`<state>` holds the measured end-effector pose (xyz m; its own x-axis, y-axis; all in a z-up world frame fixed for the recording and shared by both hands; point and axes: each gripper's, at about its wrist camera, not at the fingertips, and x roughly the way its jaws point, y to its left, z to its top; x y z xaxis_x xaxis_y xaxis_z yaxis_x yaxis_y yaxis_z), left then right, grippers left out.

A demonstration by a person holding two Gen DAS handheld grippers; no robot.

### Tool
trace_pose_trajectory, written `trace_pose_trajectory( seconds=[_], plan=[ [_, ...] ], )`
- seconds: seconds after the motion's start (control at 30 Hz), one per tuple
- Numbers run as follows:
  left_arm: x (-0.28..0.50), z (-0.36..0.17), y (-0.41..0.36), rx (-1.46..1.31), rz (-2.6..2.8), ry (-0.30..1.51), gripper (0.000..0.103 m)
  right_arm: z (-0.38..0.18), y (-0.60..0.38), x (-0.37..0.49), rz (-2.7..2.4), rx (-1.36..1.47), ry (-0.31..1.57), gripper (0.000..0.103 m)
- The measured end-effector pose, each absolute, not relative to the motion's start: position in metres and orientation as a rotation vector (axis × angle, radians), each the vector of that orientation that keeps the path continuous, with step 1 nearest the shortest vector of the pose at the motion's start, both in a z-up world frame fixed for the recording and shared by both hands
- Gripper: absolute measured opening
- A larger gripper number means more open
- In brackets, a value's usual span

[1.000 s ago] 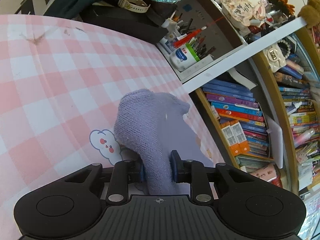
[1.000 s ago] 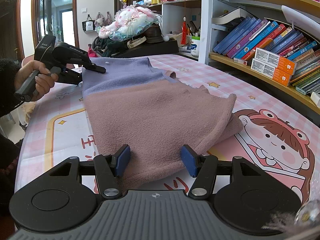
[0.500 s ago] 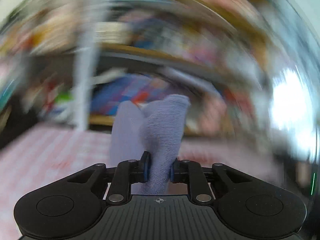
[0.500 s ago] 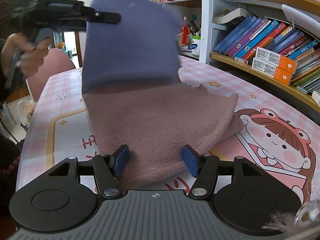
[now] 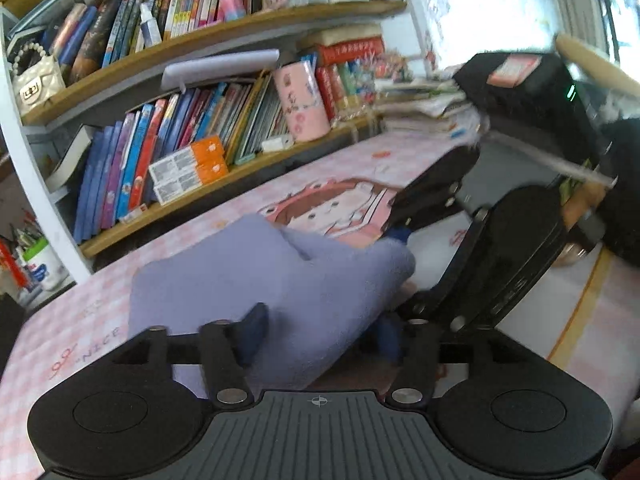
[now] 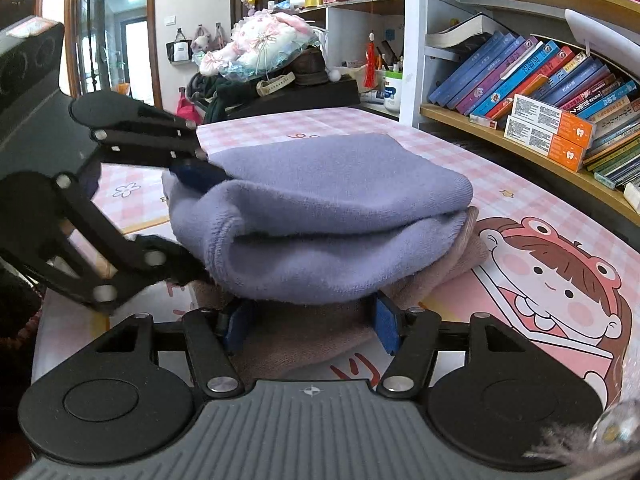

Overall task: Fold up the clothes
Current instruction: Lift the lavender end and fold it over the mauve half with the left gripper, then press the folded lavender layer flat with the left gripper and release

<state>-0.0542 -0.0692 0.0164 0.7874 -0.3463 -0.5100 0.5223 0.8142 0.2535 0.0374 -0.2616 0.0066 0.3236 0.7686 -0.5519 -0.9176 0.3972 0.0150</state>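
Right wrist view: the garment lies folded over on the bench, the left gripper opening around its edge, the right gripper open astride the hem; further folds likely remain.

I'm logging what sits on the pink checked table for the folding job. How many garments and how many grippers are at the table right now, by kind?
Garments: 1, the lilac and dusty pink knit garment, folded over on itself.
Grippers: 2, the left gripper, jaws opening with lilac cloth between them, and the right gripper, open astride the pink edge.
Total: 3
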Motion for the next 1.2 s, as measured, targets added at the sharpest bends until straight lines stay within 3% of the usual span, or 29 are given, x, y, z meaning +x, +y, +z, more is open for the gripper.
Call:
trace_pose_trajectory(
  seconds=[0.33,0.37,0.4,0.5,0.53,0.7,0.77,0.97,1.03,1.1,1.2],
  plan=[
    [-0.054,0.017,-0.077,0.416,-0.486,0.462,0.062,0.008,-0.262,0.039,1.132,-0.329,0.527,0.061],
    [-0.051,0.015,-0.078,0.427,-0.473,0.479,0.056,0.008,-0.263,0.038,1.129,-0.333,0.524,0.061],
    [-0.048,0.013,-0.079,0.433,-0.46,0.503,0.035,0.008,-0.264,0.037,1.126,-0.338,0.521,0.061],
    [-0.046,0.022,-0.07,0.396,-0.445,0.492,0.017,0.007,-0.265,0.035,1.117,-0.357,0.507,0.06],
    [-0.048,0.027,-0.067,0.382,-0.443,0.472,0.017,0.007,-0.264,0.034,1.114,-0.364,0.502,0.06],
    [-0.054,0.031,-0.071,0.412,-0.476,0.459,0.019,0.007,-0.265,0.035,1.118,-0.354,0.51,0.06],
    [-0.049,0.017,-0.075,0.416,-0.509,0.519,0.031,0.007,-0.265,0.035,1.118,-0.353,0.512,0.061],
    [-0.037,0.015,-0.057,0.255,-0.534,0.579,0.037,0.009,-0.268,0.032,1.109,-0.371,0.495,0.061],
    [-0.041,0.016,-0.054,0.243,-0.542,0.578,0.042,0.014,-0.278,0.031,1.088,-0.362,0.461,0.063],
    [-0.048,0.018,-0.054,0.24,-0.57,0.564,0.056,0.022,-0.296,0.035,1.07,-0.299,0.433,0.063],
    [-0.061,0.027,-0.053,0.228,-0.641,0.54,0.058,0.033,-0.329,0.045,1.051,-0.134,0.39,0.066]
  ],
)
